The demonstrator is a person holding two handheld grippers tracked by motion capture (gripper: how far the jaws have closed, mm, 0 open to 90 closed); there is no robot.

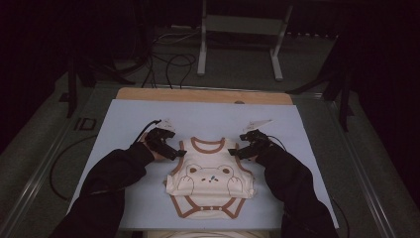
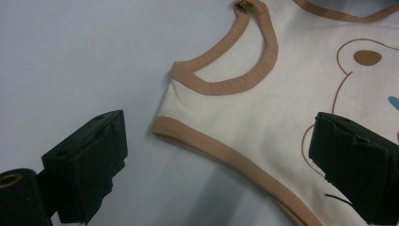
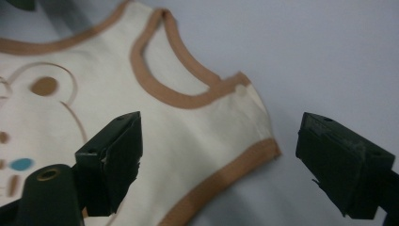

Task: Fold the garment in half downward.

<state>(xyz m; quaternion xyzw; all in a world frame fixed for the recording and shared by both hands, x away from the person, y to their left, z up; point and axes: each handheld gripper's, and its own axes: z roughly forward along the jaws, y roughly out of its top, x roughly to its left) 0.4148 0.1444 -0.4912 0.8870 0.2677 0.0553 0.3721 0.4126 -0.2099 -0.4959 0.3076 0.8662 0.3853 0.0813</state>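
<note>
Now I hold both grippers, left gripper point(image 1: 174, 151) and right gripper point(image 1: 239, 150), jaws wide and empty, over the shoulders of the cream bodysuit point(image 1: 210, 181) lying flat on the bench point(image 1: 129, 114). Next, I judge, each must straddle its sleeve edge and pinch.

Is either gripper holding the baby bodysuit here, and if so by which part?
Nothing is held. The left gripper and right gripper hang open over the bodysuit shoulders.
</note>
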